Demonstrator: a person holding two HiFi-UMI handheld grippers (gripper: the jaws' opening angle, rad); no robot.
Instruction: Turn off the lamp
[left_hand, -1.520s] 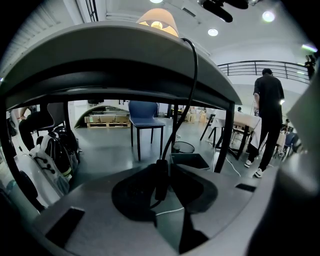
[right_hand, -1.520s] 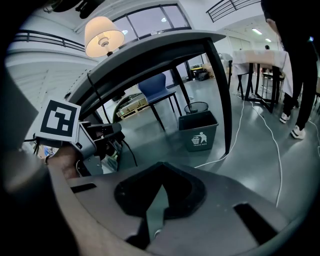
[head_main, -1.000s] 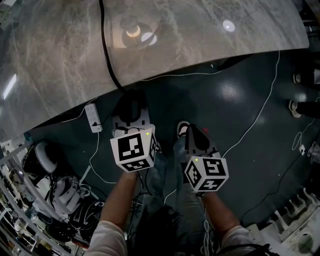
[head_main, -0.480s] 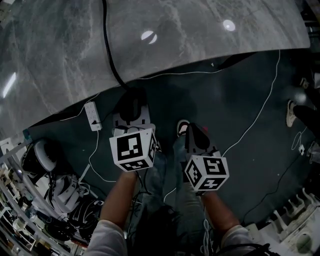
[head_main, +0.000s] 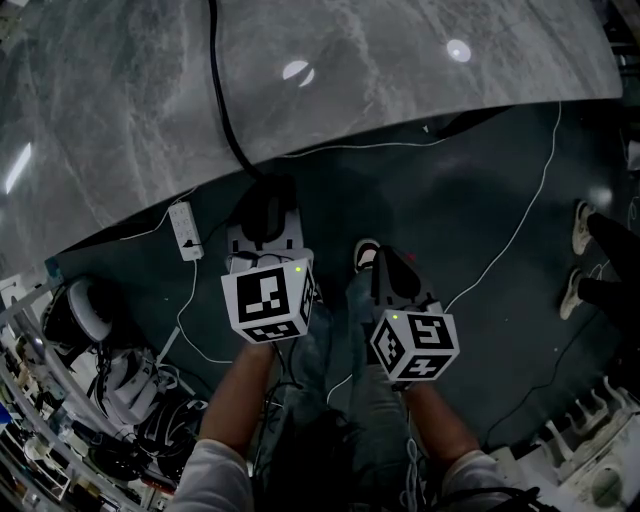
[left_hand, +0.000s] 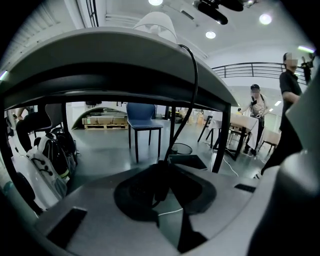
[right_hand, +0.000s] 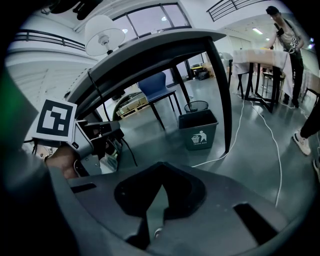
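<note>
Lamp cord (left_hand: 192, 90) prob. between closing L gripper (left_hand: 161, 192) jaws

White litter-figure sign on the dark green bin (right_hand: 198, 125), illegibly small print beneath it.

Cord (left_hand: 194, 85) is hung off table (left_hand: 100, 55) edge, down between closing jaws of left gripper (left_hand: 162, 186). Lamp (left_hand: 156, 22) is set on table, above and ahead. Chair (left_hand: 144, 117) is placed beyond table. Bin (right_hand: 199, 131) is placed ahead of right gripper (right_hand: 163, 185).
</note>
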